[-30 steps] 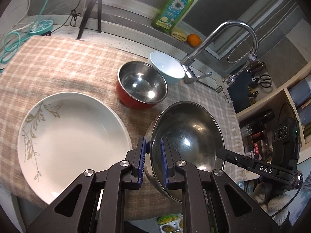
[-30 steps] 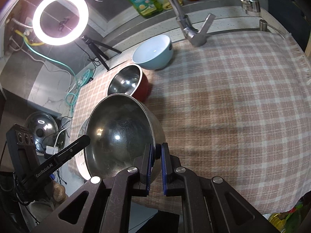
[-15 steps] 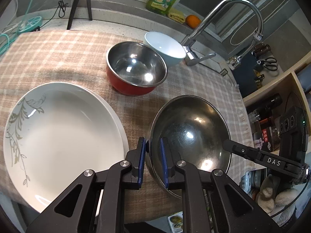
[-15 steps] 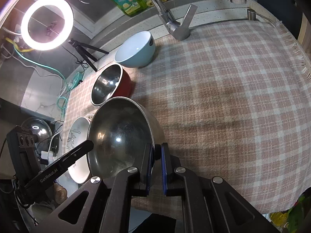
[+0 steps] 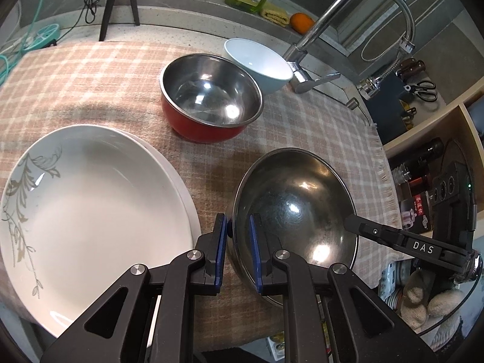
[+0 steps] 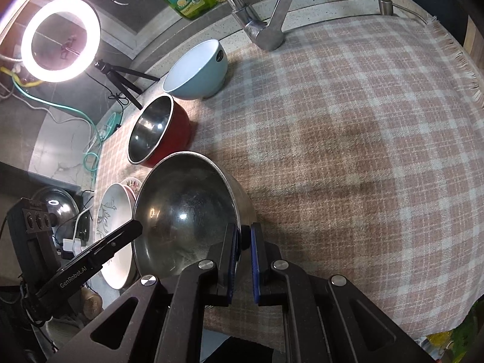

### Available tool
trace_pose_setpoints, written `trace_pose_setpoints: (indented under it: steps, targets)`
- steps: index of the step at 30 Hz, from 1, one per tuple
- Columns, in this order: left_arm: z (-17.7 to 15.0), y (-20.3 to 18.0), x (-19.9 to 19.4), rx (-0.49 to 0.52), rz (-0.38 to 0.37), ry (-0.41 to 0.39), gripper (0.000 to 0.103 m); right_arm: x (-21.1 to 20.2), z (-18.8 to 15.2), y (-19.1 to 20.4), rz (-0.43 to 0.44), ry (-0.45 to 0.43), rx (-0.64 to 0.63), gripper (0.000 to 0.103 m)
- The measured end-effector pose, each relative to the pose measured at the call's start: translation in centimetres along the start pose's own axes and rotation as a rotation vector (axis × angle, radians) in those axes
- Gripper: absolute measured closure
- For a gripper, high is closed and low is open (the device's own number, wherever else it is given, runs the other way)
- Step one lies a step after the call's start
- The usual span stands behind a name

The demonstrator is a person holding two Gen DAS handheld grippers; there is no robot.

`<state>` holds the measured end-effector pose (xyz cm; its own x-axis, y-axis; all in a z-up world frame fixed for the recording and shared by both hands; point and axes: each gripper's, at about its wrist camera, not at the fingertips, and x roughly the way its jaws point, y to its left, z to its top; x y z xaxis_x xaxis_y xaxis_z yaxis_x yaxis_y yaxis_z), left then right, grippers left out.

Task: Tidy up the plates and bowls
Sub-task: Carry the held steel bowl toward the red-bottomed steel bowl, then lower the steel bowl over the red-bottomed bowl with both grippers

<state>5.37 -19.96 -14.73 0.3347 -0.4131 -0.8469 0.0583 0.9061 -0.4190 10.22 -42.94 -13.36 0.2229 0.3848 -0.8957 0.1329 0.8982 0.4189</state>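
Both pairs of jaws are pinched narrow on the rim of the same large, dark, round steel bowl [image 5: 295,211] — the left gripper [image 5: 237,252] bites its near-left edge and the right gripper [image 6: 243,249] the opposite edge, so the bowl hangs between them, tilted, near the front of the checked beige cloth [image 6: 348,151] that covers the tabletop; whether its base touches the cloth I cannot tell. Farthest left lies the wide white plate with a grey leaf pattern [image 5: 90,208], stacked on another white plate, its rim just beside the left jaws. Any swing of the bowl that way could knock that rim and shift the stack toward the tabletop's front edge. Behind and between them stands the red-walled steel-lined bowl [image 5: 210,98], with the pale blue ceramic bowl [image 5: 260,63] just beyond it by the chrome tap [image 5: 348,21]. Thin, smooth steel gives each narrow grip little to hold, so the main risk, to my eye, is slip — if one side loosens or the two hands drift apart, the bowl could pivot, drop onto the cloth or off the front edge. Lowering it into the red bowl off-centre could also tip that bowl against the blue one.
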Motion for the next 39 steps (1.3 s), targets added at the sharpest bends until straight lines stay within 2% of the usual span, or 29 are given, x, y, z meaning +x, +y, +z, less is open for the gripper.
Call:
trace_pose_setpoints:
  steps: [10, 13, 16, 23, 27, 31, 39]
  targets:
    - [-0.1, 0.3, -0.8, -0.011, -0.01, -0.004, 0.09, -0.1, 0.0, 0.1, 0.018, 0.006, -0.011, 0.092]
    - [-0.2, 0.5, -1.5, -0.015, -0.012, -0.016, 0.09, -0.7, -0.2, 0.1, 0.018, -0.011, -0.012, 0.092]
    - [-0.1, 0.9, -2.4, -0.024, -0.01, -0.033, 0.09, -1.4, -0.2, 0.0, 0.033, -0.03, -0.001, 0.087]
    - [0.7, 1.9, -4.0, -0.054, -0.016, -0.06, 0.089, -2.7, 0.7, 1.1, 0.058, -0.074, -0.026, 0.086]
    - [1.5, 2.5, -4.8, -0.052, 0.005, -0.071, 0.089, -2.8, 1.6, 2.1, 0.078, -0.083, -0.05, 0.08]
    - [2.8, 3.6, -6.1, -0.047, 0.042, -0.095, 0.089, -2.6, 2.4, 3.2, 0.087, -0.078, -0.068, 0.08]
    - [6.0, 6.0, -7.0, -0.025, 0.052, -0.087, 0.089, -1.2, 4.2, 7.1, 0.088, -0.067, -0.097, 0.08]
